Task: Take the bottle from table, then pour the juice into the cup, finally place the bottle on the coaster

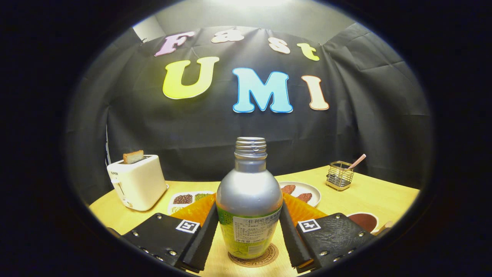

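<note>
Gripper [249,231] fingers clamp the uncapped bottle [249,200] upright at lower centre (base resting on the coaster [269,257]), preventing spills

On my feed I see a cream toaster [136,186] standing on the far left of the wooden table [369,196], with a browned slice of toast [133,157] poking up out of its slot. Just to its right I make out a white divided tray [187,199] with dark red and green fillings, and further right a round white plate [303,190] carrying reddish-brown pieces. Toward the back right stands a wire mesh holder [339,175] with a striped straw [357,161] leaning out of it, and nearer me on that side sits a small white dish [364,221] of dark brown stuff.
</note>
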Motion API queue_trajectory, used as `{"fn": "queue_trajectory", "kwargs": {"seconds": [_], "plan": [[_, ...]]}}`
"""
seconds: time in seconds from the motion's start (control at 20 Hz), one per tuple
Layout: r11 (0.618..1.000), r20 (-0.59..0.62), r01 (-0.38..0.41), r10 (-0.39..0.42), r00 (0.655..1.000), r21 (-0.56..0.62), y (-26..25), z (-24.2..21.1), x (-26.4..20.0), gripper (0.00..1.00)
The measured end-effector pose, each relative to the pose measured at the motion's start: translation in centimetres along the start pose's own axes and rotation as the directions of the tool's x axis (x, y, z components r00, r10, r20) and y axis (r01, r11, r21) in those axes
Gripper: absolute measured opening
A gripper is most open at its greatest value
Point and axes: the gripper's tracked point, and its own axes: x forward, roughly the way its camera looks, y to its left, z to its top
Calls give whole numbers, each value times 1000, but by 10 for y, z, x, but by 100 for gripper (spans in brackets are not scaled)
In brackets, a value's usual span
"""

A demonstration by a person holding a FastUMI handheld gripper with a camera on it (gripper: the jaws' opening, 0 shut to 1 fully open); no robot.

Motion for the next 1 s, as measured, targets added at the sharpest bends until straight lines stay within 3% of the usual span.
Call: {"fn": "queue_trajectory", "kwargs": {"seconds": [0.75, 1.0], "plan": [[998, -16, -29, 28, 999, -63, 5, -34, 10, 79], [1000, -33, -18, 18, 999, -19, 2, -38, 8, 81]]}}
